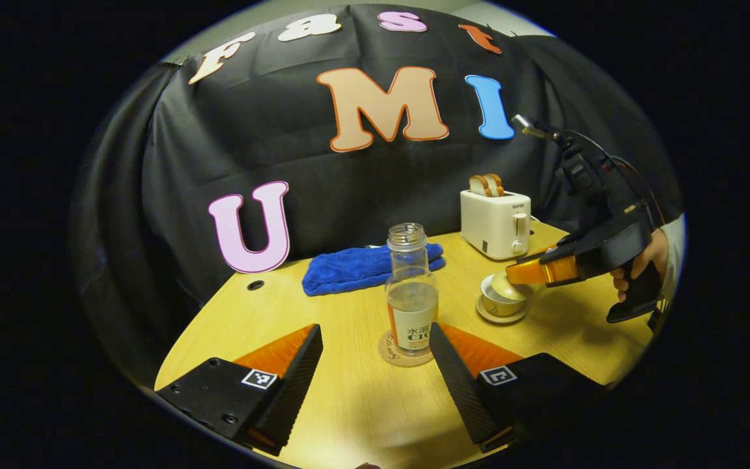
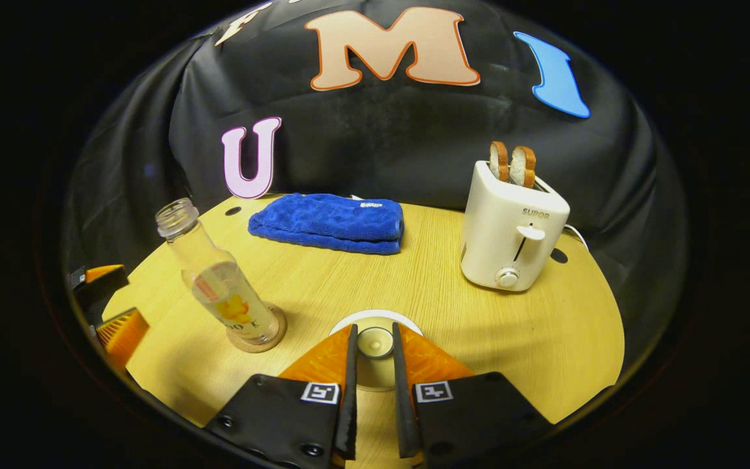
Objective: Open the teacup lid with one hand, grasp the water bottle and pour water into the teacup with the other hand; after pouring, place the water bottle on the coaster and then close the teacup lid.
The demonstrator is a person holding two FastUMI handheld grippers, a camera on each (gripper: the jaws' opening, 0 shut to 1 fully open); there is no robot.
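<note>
The round wooden table (image 2: 512,339) takes up the lower half of both views. At its back edge a folded blue towel (image 2: 329,225) lies upper centre in the right gripper view, with a white toaster (image 2: 512,228) holding two bread slices to its right.

The water bottle (image 1: 411,296) stands upright and uncapped on the coaster (image 1: 402,352), centre of the left gripper view, its long axis vertical. It sits ahead of the left gripper (image 1: 375,365), whose fingers are spread wide and apart from it, one on each side lower in the frame.

The teacup (image 1: 502,301) rests on its saucer at right of centre in that view, just right of the bottle. The right gripper (image 2: 374,365) is the nearer one to it: in the right gripper view its fingers are drawn close on either side of the lid knob (image 2: 375,341) at lower centre, the lid (image 1: 508,286) sitting slightly tilted on the cup. The fingers appear to pinch the knob, so the lid looks about to be seated or let go; the release calls for a straight pull-back.
</note>
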